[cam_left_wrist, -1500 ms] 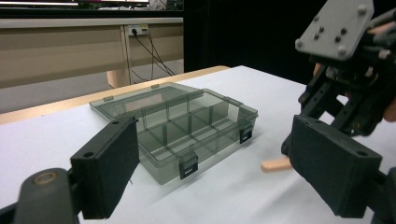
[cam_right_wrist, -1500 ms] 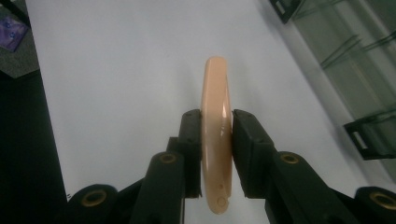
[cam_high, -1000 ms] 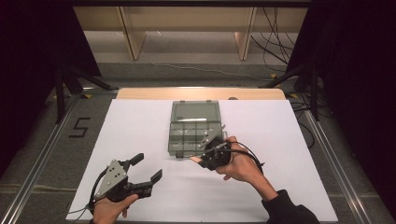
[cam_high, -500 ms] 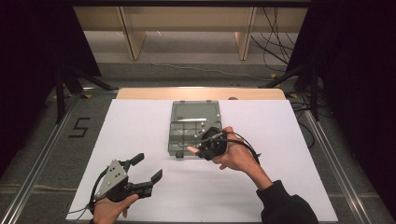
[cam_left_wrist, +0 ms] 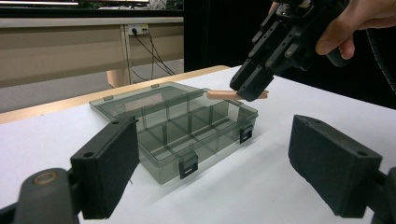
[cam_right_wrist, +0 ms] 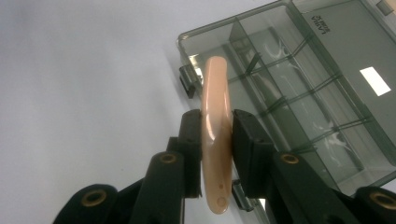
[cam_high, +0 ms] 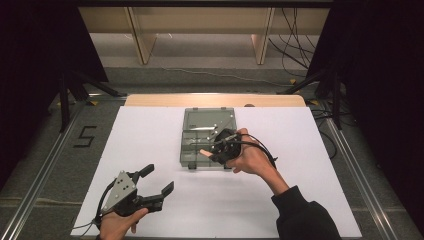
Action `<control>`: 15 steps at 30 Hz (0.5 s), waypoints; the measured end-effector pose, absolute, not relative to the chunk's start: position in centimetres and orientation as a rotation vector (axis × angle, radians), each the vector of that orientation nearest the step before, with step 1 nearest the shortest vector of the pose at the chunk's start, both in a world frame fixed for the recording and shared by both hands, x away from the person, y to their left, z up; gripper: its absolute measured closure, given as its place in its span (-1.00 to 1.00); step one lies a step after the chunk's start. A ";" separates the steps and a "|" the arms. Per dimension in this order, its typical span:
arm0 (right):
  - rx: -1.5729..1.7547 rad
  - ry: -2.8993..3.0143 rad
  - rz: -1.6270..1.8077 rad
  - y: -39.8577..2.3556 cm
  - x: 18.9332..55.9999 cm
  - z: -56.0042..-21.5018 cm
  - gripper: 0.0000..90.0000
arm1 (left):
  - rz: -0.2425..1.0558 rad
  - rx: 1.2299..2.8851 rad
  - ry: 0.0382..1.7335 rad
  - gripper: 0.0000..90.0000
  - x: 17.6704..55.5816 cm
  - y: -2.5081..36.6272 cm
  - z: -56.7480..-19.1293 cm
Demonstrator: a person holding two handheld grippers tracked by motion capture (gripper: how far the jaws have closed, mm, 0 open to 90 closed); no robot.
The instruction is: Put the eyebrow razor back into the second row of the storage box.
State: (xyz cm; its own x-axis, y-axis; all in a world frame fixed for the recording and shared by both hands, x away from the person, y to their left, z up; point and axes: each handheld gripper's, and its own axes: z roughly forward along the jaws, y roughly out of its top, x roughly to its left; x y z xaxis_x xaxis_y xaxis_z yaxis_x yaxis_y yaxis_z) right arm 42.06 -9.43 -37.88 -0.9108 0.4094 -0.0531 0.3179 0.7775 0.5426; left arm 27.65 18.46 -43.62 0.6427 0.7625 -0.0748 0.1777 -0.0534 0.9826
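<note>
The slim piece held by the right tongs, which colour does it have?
The slim piece is pale peach-pink, plainest in the right gripper view.

The organizer box [cam_left_wrist: 177,126] is smoky see-through plastic, pretty glossy, you can see glare on the lid. The peach-coloured piece [cam_right_wrist: 215,140] looks like smooth shiny plastic. The pads [cam_left_wrist: 334,170] on the left tool [cam_left_wrist: 219,172] are matt black, slightly grainy. The bench [cam_high: 150,145] top is flat matt white, with a wood edge at the back.

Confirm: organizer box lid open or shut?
Open. The organizer box has its lid folded back flat on the table, dividers exposed; the compartments in view look empty.
</note>
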 end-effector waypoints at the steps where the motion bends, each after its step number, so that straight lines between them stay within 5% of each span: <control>1: 0.578 2.801 0.810 -9.4 42.1 -37.9 0.65 | 0.570 1.586 0.799 -0.64 27.7 18.5 -43.6; 15: 0.614 2.809 0.773 -9.6 43.9 -38.3 0.65 | 0.560 1.588 0.803 -0.64 27.6 18.4 -43.6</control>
State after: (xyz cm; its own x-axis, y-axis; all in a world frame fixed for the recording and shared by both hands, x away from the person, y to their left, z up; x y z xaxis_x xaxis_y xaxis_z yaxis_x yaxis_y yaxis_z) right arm 43.93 -9.55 -38.28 -0.9020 0.4292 -0.0478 0.3442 0.7814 0.5206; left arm 27.63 18.41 -43.64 0.6444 0.7603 -0.0818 0.1856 -0.0518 0.9813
